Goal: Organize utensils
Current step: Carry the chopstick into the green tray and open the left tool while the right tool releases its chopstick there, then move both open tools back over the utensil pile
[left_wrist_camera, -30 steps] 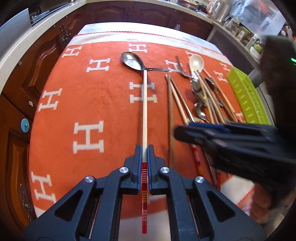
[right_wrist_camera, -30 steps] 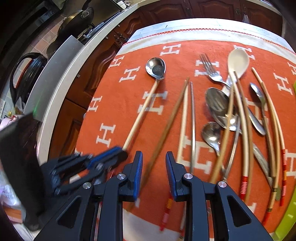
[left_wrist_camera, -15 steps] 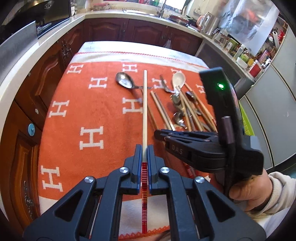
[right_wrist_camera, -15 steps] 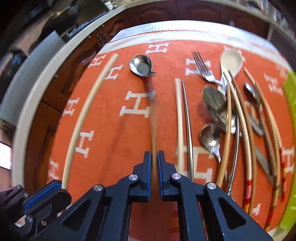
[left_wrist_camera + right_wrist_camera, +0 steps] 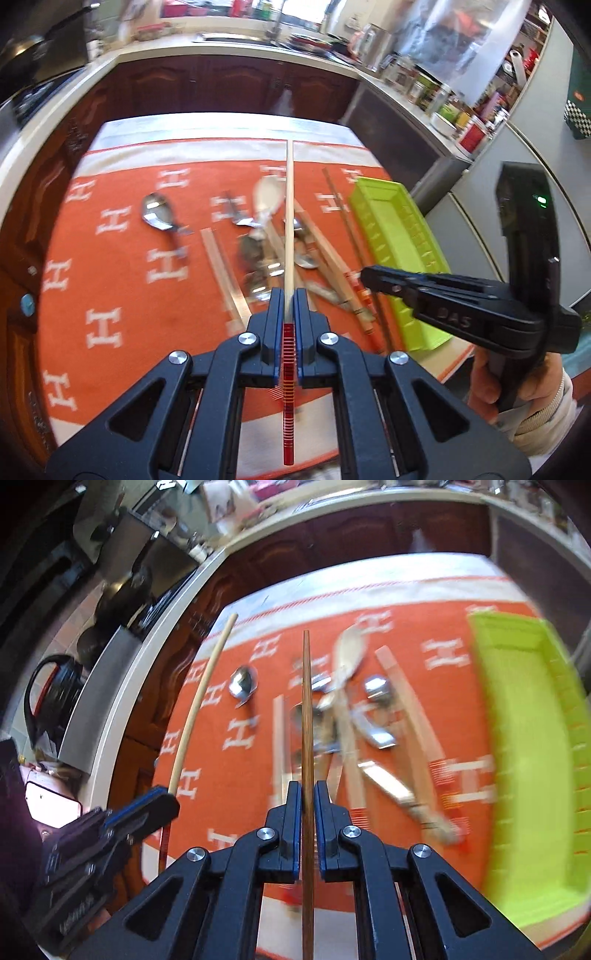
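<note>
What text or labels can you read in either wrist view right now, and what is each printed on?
"H": large white letters repeated across the orange woven cloth on the table.
"DAS": embossed on the side of the black right tongs, as the left wrist view shows them; the first letter is unclear.
Embossed lettering on the black left tongs in the right wrist view: too blurred to read.
Jars and packets on the back counter: labels too small and blurred to read.

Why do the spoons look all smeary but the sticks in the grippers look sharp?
Left wrist view: the spoon and orange cloth are smeared by motion blur, while the pale chopstick in the left gripper stays crisp. Right wrist view: the green tray and cutlery pile are streaked, but the brown chopstick in the right gripper is sharp; the fisheye lens bends the counter edge.
</note>
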`<action>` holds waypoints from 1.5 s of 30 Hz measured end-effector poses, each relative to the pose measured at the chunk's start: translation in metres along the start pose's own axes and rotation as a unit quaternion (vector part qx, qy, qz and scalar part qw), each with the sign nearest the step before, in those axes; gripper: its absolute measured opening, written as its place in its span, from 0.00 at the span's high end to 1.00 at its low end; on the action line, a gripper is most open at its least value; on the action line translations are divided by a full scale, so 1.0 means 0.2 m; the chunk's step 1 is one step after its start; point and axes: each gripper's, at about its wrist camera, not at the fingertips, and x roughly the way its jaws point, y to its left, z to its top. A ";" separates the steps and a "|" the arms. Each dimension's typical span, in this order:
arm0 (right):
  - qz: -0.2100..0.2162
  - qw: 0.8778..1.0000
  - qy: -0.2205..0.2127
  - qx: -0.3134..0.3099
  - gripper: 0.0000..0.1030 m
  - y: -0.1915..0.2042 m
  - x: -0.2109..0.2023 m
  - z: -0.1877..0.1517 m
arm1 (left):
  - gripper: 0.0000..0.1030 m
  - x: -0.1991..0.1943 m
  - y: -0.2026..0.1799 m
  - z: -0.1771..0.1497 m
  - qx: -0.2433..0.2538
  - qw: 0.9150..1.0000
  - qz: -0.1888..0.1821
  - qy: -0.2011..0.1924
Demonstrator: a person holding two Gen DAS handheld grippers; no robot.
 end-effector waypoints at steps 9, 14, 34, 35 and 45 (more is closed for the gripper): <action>-0.104 0.993 -0.040 0.027 0.94 -0.62 -0.35 0.13 | 0.97 0.34 -0.60 0.22 0.000 0.997 -0.058 0.045; -0.112 0.992 -0.024 0.052 0.94 -0.86 -0.33 0.16 | 0.97 0.59 -0.75 0.20 -0.009 0.994 -0.068 0.081; -0.075 0.996 0.005 0.046 0.69 -0.82 -0.03 0.16 | 0.68 0.57 -0.56 0.09 0.035 0.996 0.036 0.068; -0.071 0.997 0.009 0.042 0.69 -0.80 -0.01 0.16 | 0.68 0.55 -0.55 0.09 0.036 0.996 0.044 0.064; -0.061 0.997 0.032 0.017 0.69 -0.64 0.18 0.13 | 0.68 0.26 -0.19 0.00 0.039 0.991 0.131 0.002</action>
